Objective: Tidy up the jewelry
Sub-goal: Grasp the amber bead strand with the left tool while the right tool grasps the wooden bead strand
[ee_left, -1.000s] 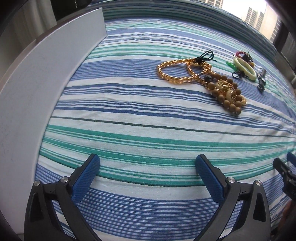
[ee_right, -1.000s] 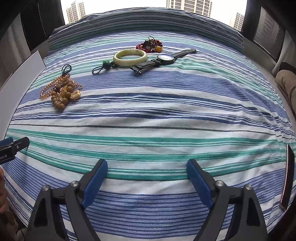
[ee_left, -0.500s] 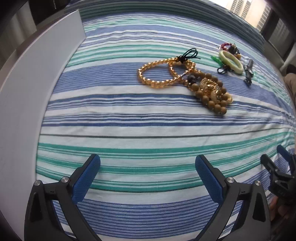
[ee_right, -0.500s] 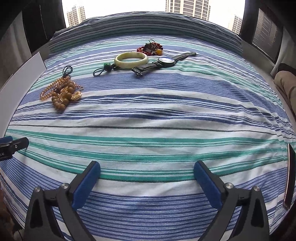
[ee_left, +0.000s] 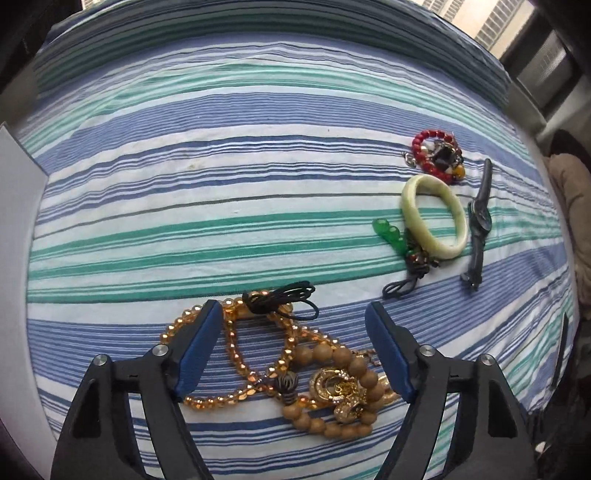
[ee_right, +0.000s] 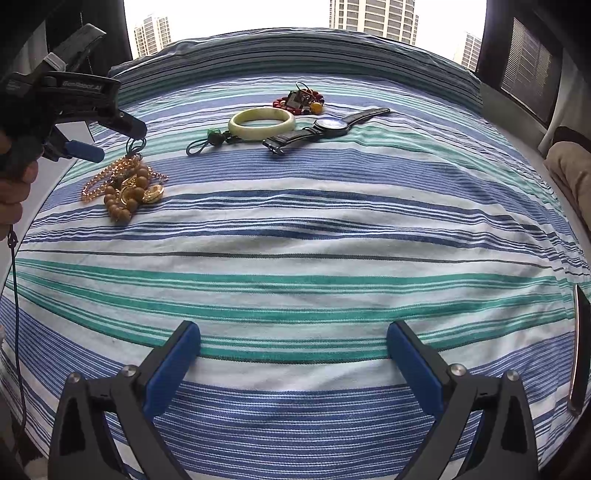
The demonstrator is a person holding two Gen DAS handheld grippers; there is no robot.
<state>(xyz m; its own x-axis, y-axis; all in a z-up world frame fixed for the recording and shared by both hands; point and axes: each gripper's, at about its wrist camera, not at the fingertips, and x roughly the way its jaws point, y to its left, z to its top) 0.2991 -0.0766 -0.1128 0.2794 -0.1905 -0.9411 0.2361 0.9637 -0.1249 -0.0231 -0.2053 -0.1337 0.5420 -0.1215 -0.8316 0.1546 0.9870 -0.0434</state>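
Blue, green and white striped bedspread [ee_right: 295, 236]; amber bead strand [ee_left: 236, 347], pale green bangle [ee_left: 436, 218], red bead bracelet [ee_left: 428, 147], black watch [ee_right: 328, 125].

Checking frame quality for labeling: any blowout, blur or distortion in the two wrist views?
Right wrist: sky behind the towers blown out, stripes on the bedspread bow strongly, wristwatch sharp. Left wrist: same fisheye curve, dark vignette corners, amber bead strand crisp, no motion smear; soft even daylight, faint shadows.
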